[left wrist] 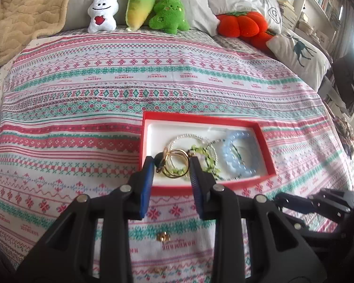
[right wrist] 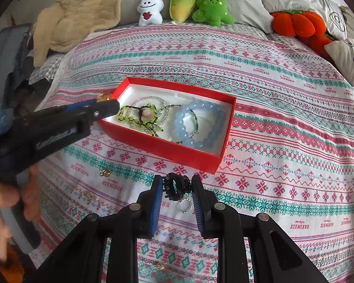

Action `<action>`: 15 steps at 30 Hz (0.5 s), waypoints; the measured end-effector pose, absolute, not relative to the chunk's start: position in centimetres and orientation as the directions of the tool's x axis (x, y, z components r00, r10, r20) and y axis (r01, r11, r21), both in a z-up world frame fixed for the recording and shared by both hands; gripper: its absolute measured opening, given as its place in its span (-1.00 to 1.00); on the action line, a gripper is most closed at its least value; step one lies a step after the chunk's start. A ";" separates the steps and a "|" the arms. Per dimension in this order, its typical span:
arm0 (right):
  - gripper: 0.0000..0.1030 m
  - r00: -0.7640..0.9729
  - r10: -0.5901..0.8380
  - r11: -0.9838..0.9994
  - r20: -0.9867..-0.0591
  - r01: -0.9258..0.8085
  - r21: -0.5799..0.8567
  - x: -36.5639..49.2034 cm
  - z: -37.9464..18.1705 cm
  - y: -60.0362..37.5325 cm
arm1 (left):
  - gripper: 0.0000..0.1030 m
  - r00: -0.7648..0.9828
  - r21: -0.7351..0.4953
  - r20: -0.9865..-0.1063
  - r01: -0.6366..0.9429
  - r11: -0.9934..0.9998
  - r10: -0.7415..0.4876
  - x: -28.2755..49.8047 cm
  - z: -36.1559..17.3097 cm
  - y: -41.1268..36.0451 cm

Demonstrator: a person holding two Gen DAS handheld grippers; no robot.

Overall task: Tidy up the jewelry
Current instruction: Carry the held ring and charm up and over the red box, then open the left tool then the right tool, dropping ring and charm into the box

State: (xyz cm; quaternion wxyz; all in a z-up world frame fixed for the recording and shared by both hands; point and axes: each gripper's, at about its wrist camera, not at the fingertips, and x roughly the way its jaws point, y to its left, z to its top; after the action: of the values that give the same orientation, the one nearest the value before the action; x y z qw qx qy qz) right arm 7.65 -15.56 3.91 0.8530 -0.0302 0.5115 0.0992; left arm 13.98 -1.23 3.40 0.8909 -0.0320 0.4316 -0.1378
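Right tongs (right wrist: pixel 176 188): I have them clenched on a black hair claw (right wrist: pixel 177 187), toothed plastic, lifted just above the bedspread (right wrist: pixel 283 165) so it can travel to the box.
Small ring (right wrist: pixel 185 205): silvery, beaded rim, lying on the bedspread beneath the claw, not yet collected.
Gold pieces: one small earring (right wrist: pixel 105 172) rests loose on the cloth, near the box's front wall.
Left tongs (left wrist: pixel 170 165): gripping gold hoops (left wrist: pixel 175 162), thin and shiny, held over the box's near corner, I judge for dropping in.
Red box (right wrist: pixel 167 148): cardboard, white lining; inside lie a pale blue bead bracelet (right wrist: pixel 200 125), a green beaded flower (right wrist: pixel 139 118) and clear bead strands.
Plush toys (right wrist: pixel 188 4): soft, lined along the pillows.
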 end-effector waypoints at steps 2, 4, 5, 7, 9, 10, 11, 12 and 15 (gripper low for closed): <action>-0.51 0.459 0.141 0.979 -0.877 -0.198 0.054 7.8 4.0 -15.9 | -0.37 0.591 -0.177 -0.762 0.205 0.963 -0.266 14.8 3.0 -1.5; -0.51 0.464 0.143 0.979 -0.874 -0.193 0.058 8.0 4.1 -16.2 | -0.37 0.590 -0.180 -0.763 0.197 0.964 -0.263 15.5 2.6 -1.7; -0.51 0.468 0.143 0.980 -0.872 -0.190 0.059 8.2 4.2 -16.4 | -0.37 0.589 -0.180 -0.765 0.193 0.964 -0.261 15.8 2.5 -1.8; -0.51 0.475 0.143 0.981 -0.869 -0.185 0.060 8.4 4.3 -16.8 | -0.37 0.587 -0.179 -0.768 0.189 0.966 -0.257 16.3 2.1 -1.9; -0.51 0.480 0.148 0.981 -0.865 -0.182 0.066 8.9 4.4 -17.2 | -0.37 0.586 -0.174 -0.770 0.185 0.967 -0.250 16.7 1.8 -2.1; -0.51 0.483 0.150 0.981 -0.863 -0.181 0.069 9.1 4.5 -17.4 | -0.37 0.590 -0.169 -0.768 0.187 0.968 -0.248 16.7 1.7 -2.2; -0.51 0.489 0.152 0.981 -0.859 -0.182 0.070 9.3 4.5 -17.4 | -0.37 0.595 -0.163 -0.766 0.189 0.968 -0.244 16.8 1.7 -2.3; -0.51 0.496 0.154 0.981 -0.855 -0.183 0.070 9.5 4.7 -17.5 | -0.37 0.597 -0.158 -0.765 0.189 0.969 -0.241 16.9 1.7 -2.4; -0.51 0.521 0.163 0.979 -0.838 -0.191 0.071 10.2 4.8 -17.5 | -0.37 0.599 -0.155 -0.765 0.187 0.970 -0.238 17.1 1.6 -2.7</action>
State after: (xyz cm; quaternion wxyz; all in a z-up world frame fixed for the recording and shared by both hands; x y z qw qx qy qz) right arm 10.22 -17.47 4.85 0.8720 -0.0151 0.4786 0.1015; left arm 17.06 -2.70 1.61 0.8937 -0.0295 0.4317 -0.1188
